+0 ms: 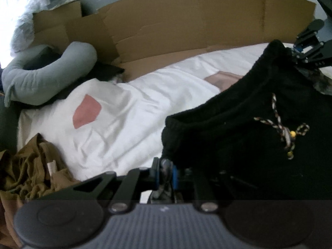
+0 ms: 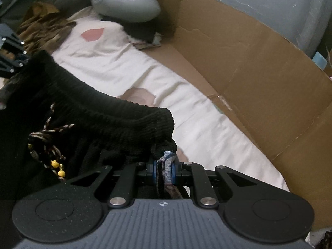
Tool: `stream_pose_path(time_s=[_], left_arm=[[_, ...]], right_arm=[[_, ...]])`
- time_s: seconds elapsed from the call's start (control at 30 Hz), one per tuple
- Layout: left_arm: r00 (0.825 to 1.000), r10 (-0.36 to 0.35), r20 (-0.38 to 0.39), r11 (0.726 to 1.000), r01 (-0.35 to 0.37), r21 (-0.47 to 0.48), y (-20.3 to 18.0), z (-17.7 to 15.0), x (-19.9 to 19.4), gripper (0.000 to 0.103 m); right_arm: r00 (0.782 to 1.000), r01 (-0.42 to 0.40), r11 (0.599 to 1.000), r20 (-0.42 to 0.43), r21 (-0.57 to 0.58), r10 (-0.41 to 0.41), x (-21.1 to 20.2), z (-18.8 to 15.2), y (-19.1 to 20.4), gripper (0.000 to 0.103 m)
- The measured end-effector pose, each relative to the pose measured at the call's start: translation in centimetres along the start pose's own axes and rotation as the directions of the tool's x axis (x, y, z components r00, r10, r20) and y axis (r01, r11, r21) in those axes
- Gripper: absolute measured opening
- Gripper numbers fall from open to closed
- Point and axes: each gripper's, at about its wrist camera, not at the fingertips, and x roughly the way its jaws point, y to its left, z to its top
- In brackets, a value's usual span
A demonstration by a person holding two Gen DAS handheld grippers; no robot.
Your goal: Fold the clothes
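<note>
A black pair of knit shorts [image 1: 238, 124] with a braided drawstring [image 1: 284, 128] and yellow beads hangs stretched between both grippers above a white sheet [image 1: 128, 112]. My left gripper [image 1: 166, 174] is shut on one corner of the waistband, with patterned inner fabric pinched between its blue pads. The right gripper [image 1: 305, 54] shows at the upper right of the left wrist view, holding the other corner. In the right wrist view my right gripper [image 2: 165, 171] is shut on the black shorts [image 2: 103, 120], and the left gripper [image 2: 14, 56] is at the left edge.
A flattened cardboard box [image 1: 186, 25] stands along the far side of the bed. A grey curved pillow [image 1: 47, 72] lies at the head end. An olive-brown garment [image 1: 31, 174] is crumpled at the sheet's edge. The sheet has pink patches [image 1: 87, 114].
</note>
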Motion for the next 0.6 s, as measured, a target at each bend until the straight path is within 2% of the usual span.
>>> stream_pose_path(time_s=[0.3, 0.6], left_arm=[[0.999, 0.04, -0.03, 0.999, -0.041, -0.017, 1.9, 1.5, 3.7, 0.012], [0.996, 0.089, -0.022, 0.996, -0.09, -0.012, 3.0, 3.5, 5.6, 0.012]], right_arm=[[0.999, 0.038, 0.999, -0.03, -0.023, -0.039, 4.4, 2.3, -0.1, 0.011], [0.993, 0.104, 0.994, -0.044, -0.034, -0.105, 6.4, 4.6, -0.8, 0.01]])
